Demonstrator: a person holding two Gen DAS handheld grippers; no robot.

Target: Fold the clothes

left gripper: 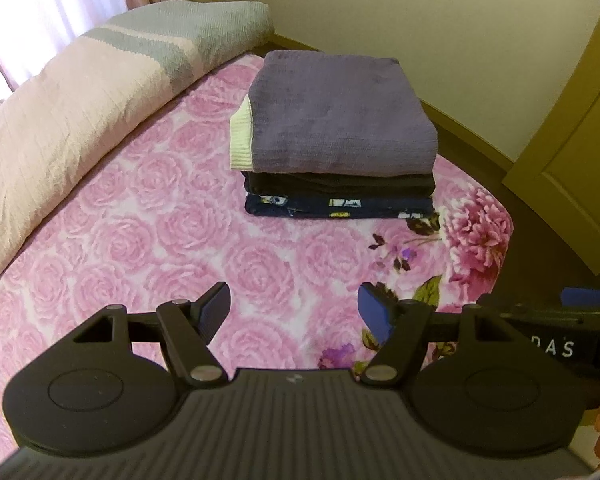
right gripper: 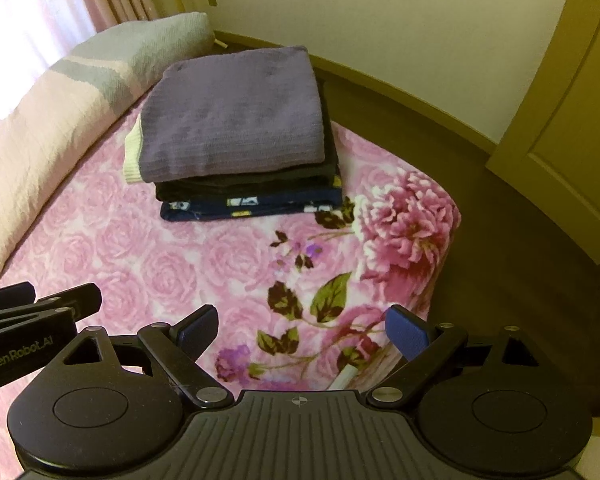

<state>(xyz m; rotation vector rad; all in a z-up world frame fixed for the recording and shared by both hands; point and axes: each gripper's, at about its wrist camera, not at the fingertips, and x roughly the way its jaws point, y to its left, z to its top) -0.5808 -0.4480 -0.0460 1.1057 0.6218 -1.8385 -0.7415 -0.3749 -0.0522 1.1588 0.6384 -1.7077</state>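
Bed [left gripper: 140, 240]: covered by a pink rose-print blanket; a large magenta flower is printed at the corner nearest the door.
Door [left gripper: 572, 160]: olive-yellow, beyond the flowered corner of the bed, across a strip of dark floor.
Rolled quilt [left gripper: 60, 100]: pale pink with grey bands, lying along the window edge of the bed, well apart from the stack.
Stack of folded clothes [left gripper: 340, 148]: resting on the bed toward its far end, between the rolled quilt and the flowered corner; all four pieces lie flat and squared.
Purple garment [left gripper: 340, 108]: top layer of the stack, folded into a rectangle.
Black garment [left gripper: 340, 184]: directly under the purple garment.
Navy printed garment [left gripper: 340, 206]: bottom layer, touching the blanket.
Cream garment [left gripper: 242, 140]: under the purple garment; only its edge shows, on the quilt side of the stack.
Left claw [left gripper: 294, 312]: above the near part of the bed, short of the stack; jaws spread apart, nothing between the blue pads.
Right claw [right gripper: 300, 332]: above the near flowered part of the bed, short of the stack; jaws spread wide, holding nothing.
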